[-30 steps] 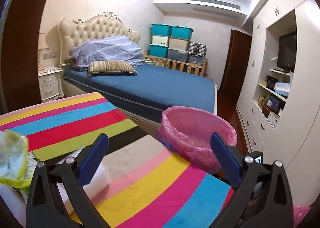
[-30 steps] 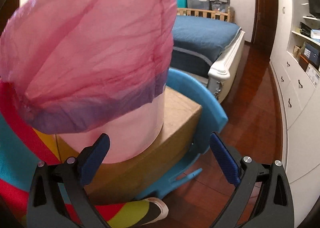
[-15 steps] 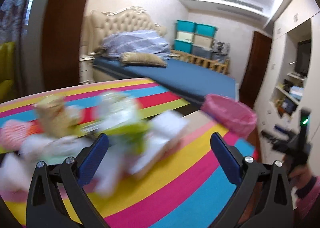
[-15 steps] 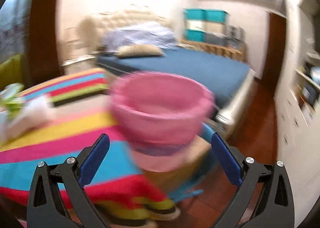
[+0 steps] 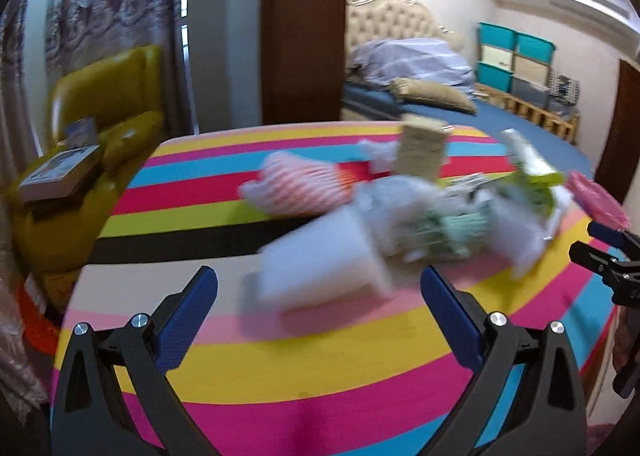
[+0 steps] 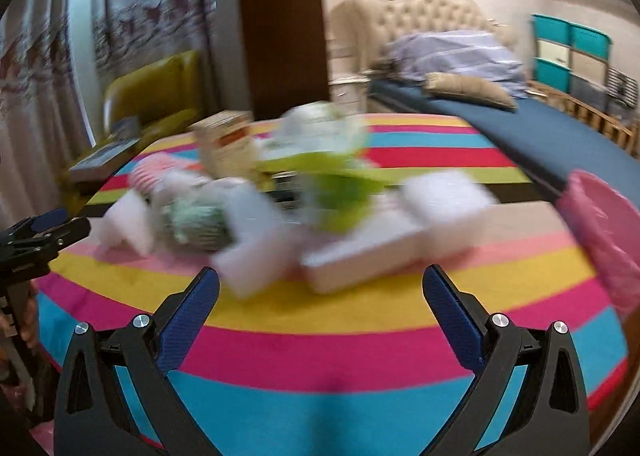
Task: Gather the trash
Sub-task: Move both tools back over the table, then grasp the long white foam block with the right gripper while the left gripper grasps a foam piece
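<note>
Trash (image 5: pixel 404 224) lay heaped mid-frame on the striped tabletop (image 5: pixel 320 356); bed (image 5: pixel 500 124) upper right. Writing blurred. Left tongs (image 5: pixel 318 308) and right tongs (image 6: pixel 320 306) gaped empty.

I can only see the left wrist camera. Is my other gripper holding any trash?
Observer: No. The right gripper is open, with nothing between its fingers.
Operator: What's closest to it?
Observer: A flat white box lies on the striped table, just ahead of it.
Operator: Where's the bin?
Observer: The pink-lined bin stands beside the table, at the right edge of the right wrist view.
</note>
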{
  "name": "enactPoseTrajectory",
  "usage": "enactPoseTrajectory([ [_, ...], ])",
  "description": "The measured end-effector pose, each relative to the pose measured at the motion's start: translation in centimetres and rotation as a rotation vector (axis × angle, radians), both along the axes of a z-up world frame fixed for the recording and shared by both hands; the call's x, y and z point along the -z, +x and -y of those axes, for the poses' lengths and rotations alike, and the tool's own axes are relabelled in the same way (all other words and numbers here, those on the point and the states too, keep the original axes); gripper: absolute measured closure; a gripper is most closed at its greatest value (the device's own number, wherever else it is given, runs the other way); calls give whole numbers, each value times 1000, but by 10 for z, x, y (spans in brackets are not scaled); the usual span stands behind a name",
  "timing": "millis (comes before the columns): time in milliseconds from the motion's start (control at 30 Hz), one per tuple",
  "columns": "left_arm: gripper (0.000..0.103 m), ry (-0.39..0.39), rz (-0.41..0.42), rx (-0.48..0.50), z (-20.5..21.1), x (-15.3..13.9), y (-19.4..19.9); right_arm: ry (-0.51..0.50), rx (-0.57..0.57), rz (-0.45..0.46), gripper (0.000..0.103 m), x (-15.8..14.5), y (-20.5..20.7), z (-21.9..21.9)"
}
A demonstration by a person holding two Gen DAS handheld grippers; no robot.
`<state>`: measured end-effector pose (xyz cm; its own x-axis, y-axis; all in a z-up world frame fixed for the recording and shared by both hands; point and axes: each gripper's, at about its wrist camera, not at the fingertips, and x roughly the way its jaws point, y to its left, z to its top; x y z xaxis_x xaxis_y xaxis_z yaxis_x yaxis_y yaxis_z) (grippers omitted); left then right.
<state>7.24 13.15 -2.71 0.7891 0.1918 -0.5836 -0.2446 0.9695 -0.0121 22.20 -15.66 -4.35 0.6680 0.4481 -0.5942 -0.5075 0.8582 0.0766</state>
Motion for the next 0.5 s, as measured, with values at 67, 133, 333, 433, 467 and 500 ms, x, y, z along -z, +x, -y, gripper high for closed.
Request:
enactPoseTrajectory([
  [67,4,0,-13,-12,-12,3,-4,-13,-8,-9,7,1,5,-18],
  [133,4,-6,-25,-20,-18,8,-8,-26,-19,-35,7,5,11,-34],
  [333,4,-44,-47,-21,-28,15,-3,-122,16,-29,8,17,33,-56],
  [433,4,-52,-58,-16,-28,18,0,-157,-2,-19,14,18,34,-63],
  [467,4,-54,-61,-14,-28,19,2,-166,-16,-12,19,18,32,-64],
  [500,4,-60,-67,-10,-28,20,5,-190,-41,10,26,19,26,-66],
])
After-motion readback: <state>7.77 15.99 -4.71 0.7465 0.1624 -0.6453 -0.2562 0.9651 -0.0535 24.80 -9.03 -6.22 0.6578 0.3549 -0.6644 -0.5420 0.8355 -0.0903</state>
